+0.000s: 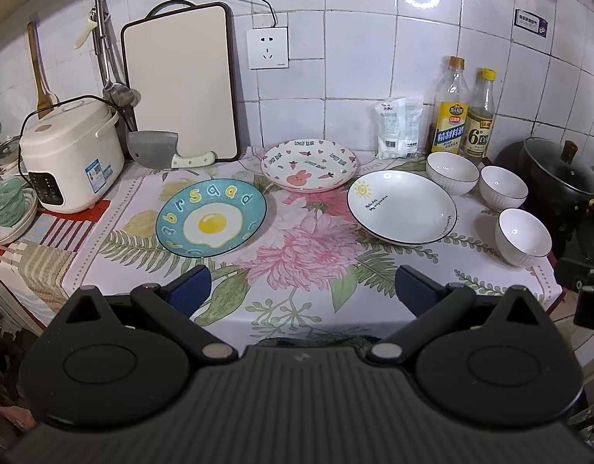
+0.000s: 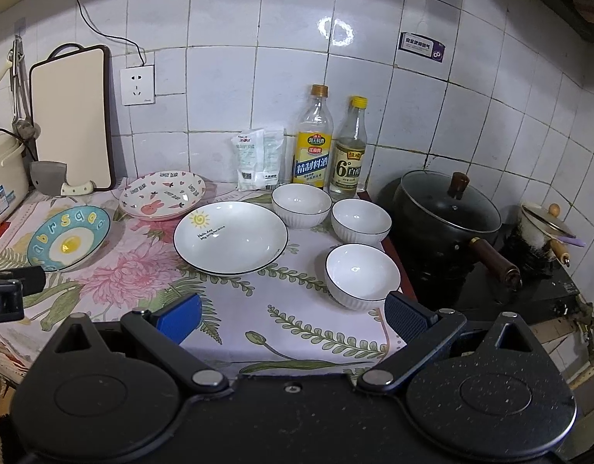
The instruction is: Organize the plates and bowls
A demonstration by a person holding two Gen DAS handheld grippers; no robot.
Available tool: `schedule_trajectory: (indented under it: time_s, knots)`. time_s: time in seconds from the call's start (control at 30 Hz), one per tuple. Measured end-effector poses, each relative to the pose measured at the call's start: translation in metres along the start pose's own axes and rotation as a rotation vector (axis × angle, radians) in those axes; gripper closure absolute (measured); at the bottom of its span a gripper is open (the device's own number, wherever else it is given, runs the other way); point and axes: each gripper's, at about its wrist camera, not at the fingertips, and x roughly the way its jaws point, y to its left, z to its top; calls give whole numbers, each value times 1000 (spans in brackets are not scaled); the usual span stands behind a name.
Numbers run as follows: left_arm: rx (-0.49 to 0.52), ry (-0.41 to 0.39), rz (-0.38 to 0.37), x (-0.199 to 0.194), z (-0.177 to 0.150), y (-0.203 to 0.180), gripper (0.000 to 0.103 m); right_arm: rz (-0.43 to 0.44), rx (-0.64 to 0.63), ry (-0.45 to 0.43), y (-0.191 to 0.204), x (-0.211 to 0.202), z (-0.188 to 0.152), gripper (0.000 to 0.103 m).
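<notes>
Right wrist view: three empty white bowls (image 2: pixel 361 272), both claws (image 2: pixel 293 315) released.

A floral-clothed surface (image 1: pixel 308 255) carries three plates: egg plate (image 1: pixel 210 218), bunny plate (image 1: pixel 309 165), sun plate (image 1: pixel 402 206). Three white bowls (image 2: pixel 361 276) sit at its right end.

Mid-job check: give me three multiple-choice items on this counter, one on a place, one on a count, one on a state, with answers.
1. Where is the egg plate relative to the sun plate?
A. on its left
B. stacked on it
C. on its right

2. How many white bowls, counting the nearest bowl?
A. two
B. three
C. five

3. The left tongs and right tongs are:
A. both open, empty
B. both gripping plates
C. one holding a bowl

Answers: 1 A, floral cloth lies between them; 2 B, three stand apart by the bottles; 3 A, nothing sits between the blue pads.
</notes>
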Motion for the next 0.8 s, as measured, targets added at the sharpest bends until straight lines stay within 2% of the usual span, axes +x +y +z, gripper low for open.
schedule_trajectory:
  time_s: [0.4,0.8]
  knots:
    - [-4,-5,14,4,-2,2,0,-3,17,5,-2,2,0,1]
    - [-9,27,-14,7,-6,0,0,-1,21,14,-3,4,-4,1]
